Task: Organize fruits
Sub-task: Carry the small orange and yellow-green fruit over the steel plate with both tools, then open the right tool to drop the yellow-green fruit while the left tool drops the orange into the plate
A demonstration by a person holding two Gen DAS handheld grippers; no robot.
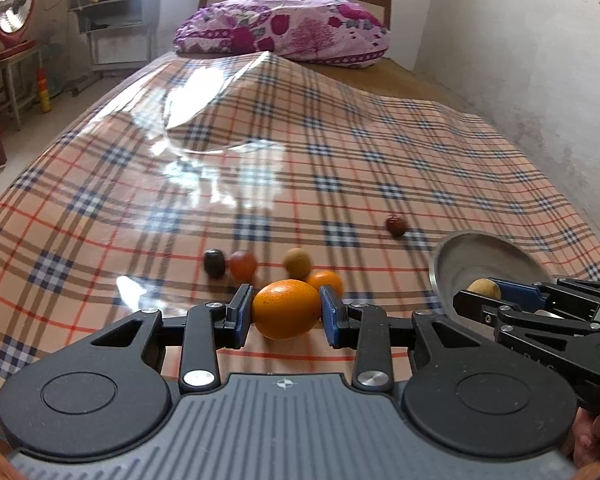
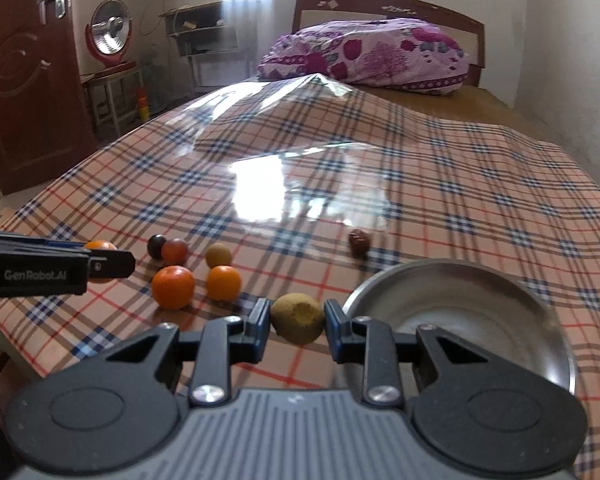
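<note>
My left gripper (image 1: 286, 314) is shut on a large orange (image 1: 286, 309), held just above the plaid cloth. My right gripper (image 2: 297, 319) is shut on a tan round fruit (image 2: 298, 318), beside the left rim of a steel bowl (image 2: 540, 308). In the left wrist view the right gripper (image 1: 496, 294) sits over the bowl (image 1: 456, 268). On the cloth lie two oranges (image 2: 173, 287) (image 2: 223, 282), a tan fruit (image 2: 219, 256), a reddish fruit (image 2: 175, 251), a dark fruit (image 2: 156, 246) and a red date (image 2: 359, 241) apart to the right.
A plaid plastic cloth (image 2: 440, 184) covers the bed, with a raised glossy fold (image 2: 284, 120) in the middle. A purple floral pillow (image 2: 364, 56) lies at the headboard. A wall runs along the right; a heater (image 2: 110, 32), shelf and door stand left.
</note>
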